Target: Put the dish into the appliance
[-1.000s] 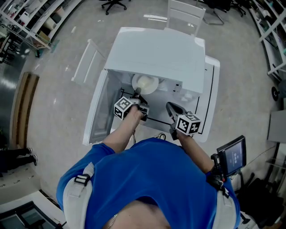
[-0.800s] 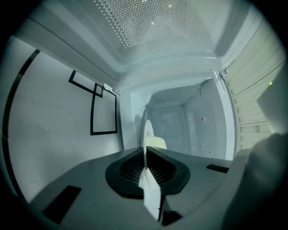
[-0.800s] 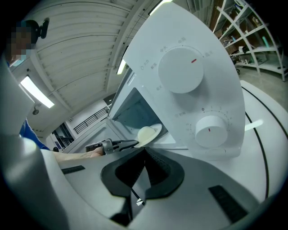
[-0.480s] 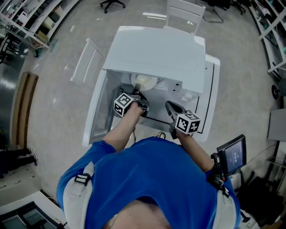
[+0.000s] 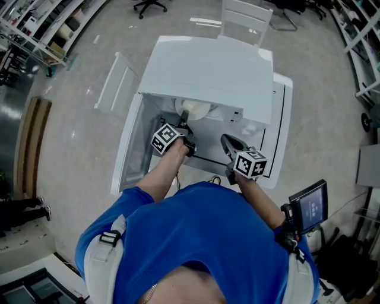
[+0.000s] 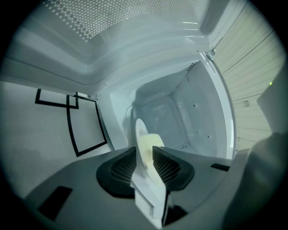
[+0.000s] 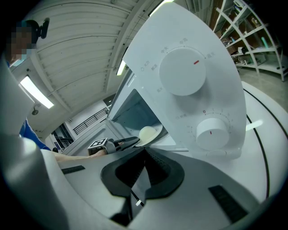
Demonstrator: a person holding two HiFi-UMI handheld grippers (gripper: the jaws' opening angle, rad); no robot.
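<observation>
A white appliance (image 5: 208, 71) stands on a white table (image 5: 282, 119) with its door (image 5: 132, 142) swung open to the left. A cream dish (image 5: 195, 109) lies in its opening. My left gripper (image 5: 184, 119) reaches into the cavity. In the left gripper view the dish (image 6: 141, 134) stands edge-on between the jaws of the left gripper (image 6: 144, 150), which are opening and stand slightly off it. My right gripper (image 5: 228, 141) hovers in front of the control panel, shut and empty. The right gripper view shows the dish (image 7: 147, 133) past the right gripper (image 7: 145, 152).
Two round knobs (image 7: 182, 72) (image 7: 211, 132) sit on the appliance's right panel. Black tape lines (image 5: 270, 160) mark the table. A small screen (image 5: 310, 208) stands at the right. A white chair (image 5: 246, 18) is behind the table. Shelving (image 5: 41, 24) lines the far left.
My left gripper has carried the dish a little deeper into the appliance's opening. The right gripper has stayed about where it was.
</observation>
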